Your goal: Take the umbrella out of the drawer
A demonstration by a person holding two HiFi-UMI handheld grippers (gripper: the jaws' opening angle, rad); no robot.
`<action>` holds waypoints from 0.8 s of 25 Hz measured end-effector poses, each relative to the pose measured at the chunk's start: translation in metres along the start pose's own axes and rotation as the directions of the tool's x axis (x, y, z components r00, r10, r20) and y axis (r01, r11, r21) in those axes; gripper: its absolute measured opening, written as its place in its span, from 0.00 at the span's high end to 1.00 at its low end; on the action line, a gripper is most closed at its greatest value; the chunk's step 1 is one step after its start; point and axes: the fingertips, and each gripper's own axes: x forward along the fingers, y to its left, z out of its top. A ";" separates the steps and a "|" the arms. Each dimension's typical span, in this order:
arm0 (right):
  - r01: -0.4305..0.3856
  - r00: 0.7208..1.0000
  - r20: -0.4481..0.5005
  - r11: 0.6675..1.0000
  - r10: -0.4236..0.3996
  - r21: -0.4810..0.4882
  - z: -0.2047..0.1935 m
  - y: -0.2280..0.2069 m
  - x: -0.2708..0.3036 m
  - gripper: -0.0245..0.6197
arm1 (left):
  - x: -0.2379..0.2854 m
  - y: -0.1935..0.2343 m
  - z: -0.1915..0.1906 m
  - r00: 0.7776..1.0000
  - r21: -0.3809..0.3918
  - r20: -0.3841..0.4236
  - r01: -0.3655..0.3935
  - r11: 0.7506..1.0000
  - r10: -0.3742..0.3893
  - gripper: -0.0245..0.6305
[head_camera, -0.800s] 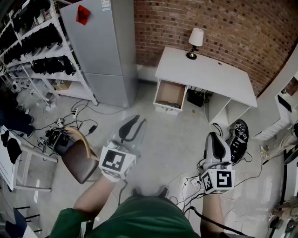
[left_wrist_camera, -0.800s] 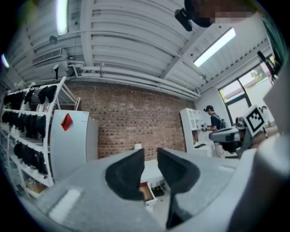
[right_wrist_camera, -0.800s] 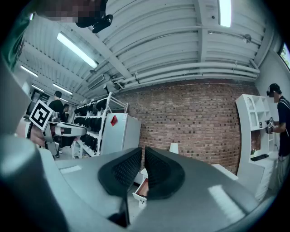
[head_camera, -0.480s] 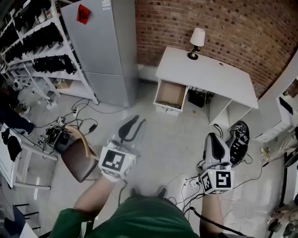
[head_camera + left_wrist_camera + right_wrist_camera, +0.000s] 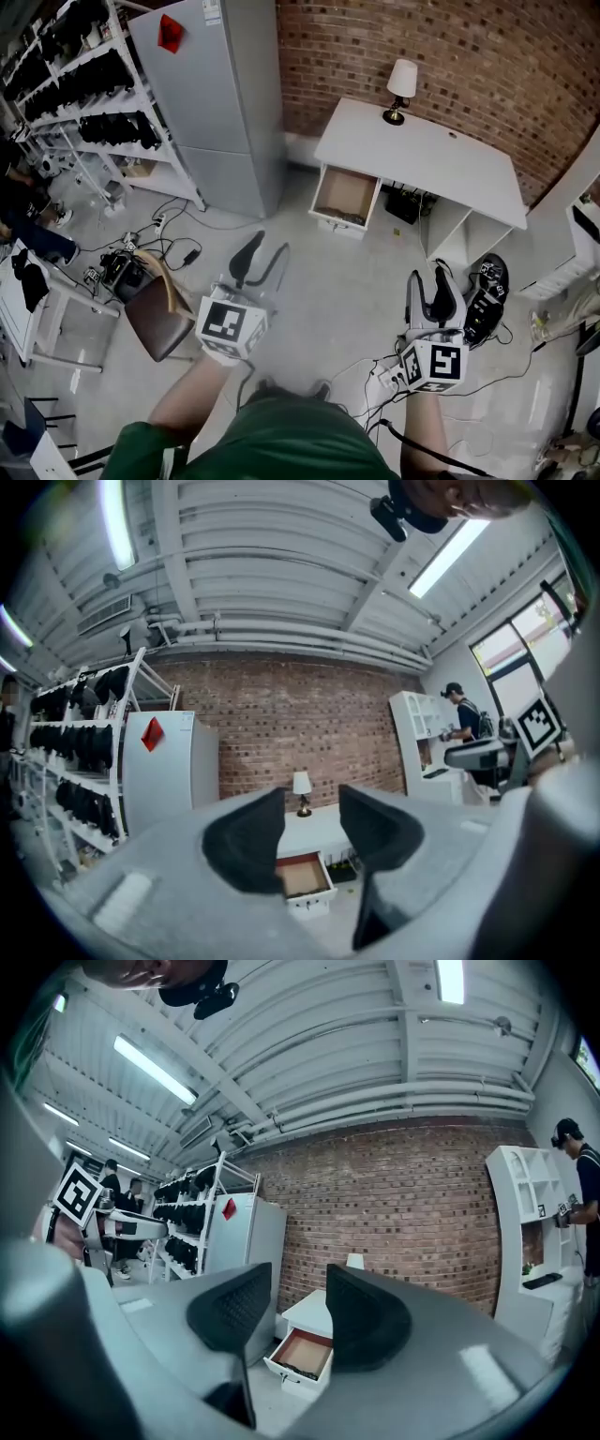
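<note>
A white desk (image 5: pixel 422 155) stands against the brick wall with a small lamp (image 5: pixel 401 89) on it. Its left drawer (image 5: pixel 344 199) is pulled out, and a dark thing (image 5: pixel 343 217) lies along the inside of its front edge. The drawer also shows in the left gripper view (image 5: pixel 305 878) and in the right gripper view (image 5: pixel 302 1354). My left gripper (image 5: pixel 262 258) (image 5: pixel 311 808) is open and empty. My right gripper (image 5: pixel 438 286) (image 5: pixel 298 1283) is open and empty too. Both are held level in the air, well short of the desk and pointing at it.
A grey fridge (image 5: pixel 216 103) stands left of the desk, with shelves of dark gear (image 5: pixel 84 84) beyond it. A brown chair (image 5: pixel 159 319) is at my left. Cables (image 5: pixel 173 248) and power strips lie on the floor. A black object (image 5: pixel 486 286) sits by the desk's right side.
The head view has shifted slightly, so the desk sits a little lower in frame. The right gripper's two fingers now show apart. Both grippers stay in the air, far from the drawer.
</note>
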 end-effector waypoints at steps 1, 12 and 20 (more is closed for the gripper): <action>-0.006 1.000 0.003 1.000 0.006 0.001 -0.001 -0.007 -0.001 0.70 | 0.002 -0.005 -0.001 1.000 0.001 -0.006 -0.006 1.000 0.006 0.68; -0.068 0.998 -0.016 0.997 0.068 0.034 -0.012 -0.036 0.030 0.68 | 0.032 -0.005 -0.007 0.998 -0.005 -0.048 -0.048 0.999 0.048 0.68; -0.053 0.994 -0.094 0.998 0.057 0.039 -0.037 -0.038 0.099 0.68 | 0.093 0.041 -0.041 0.997 -0.056 -0.070 -0.016 0.998 0.012 0.68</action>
